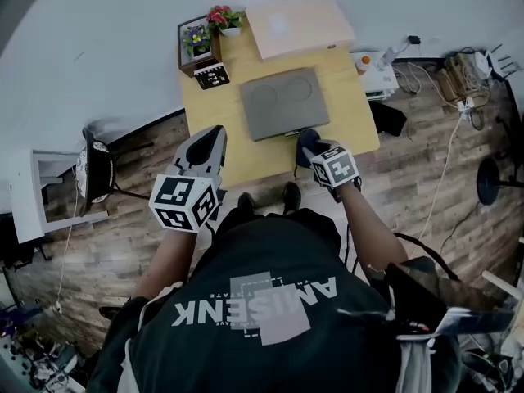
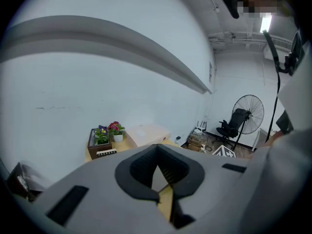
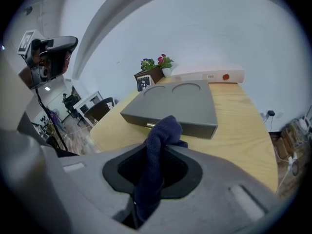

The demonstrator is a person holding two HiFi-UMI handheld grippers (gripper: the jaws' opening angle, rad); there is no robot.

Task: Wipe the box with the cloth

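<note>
Grey box (image 1: 282, 103) lies flat at mid-table (image 1: 352, 113), clear of every edge. Right gripper (image 1: 313, 146) clenched on a dark blue cloth (image 3: 160, 139), wad poking out past the jaws, just off the box's near side by the table's near edge. Left gripper (image 1: 214, 134) pinched closed, empty, over the near left corner.

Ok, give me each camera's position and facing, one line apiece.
Head view: on the person's head, facing steeply down at the table and box; torso, arms, left gripper and right gripper show.
Left gripper view: rides the left gripper, facing wall and flowers; its shut, empty jaws show.
Right gripper view: rides the right gripper, facing the box; jaws clamp the cloth.
All three share the flowers.
</note>
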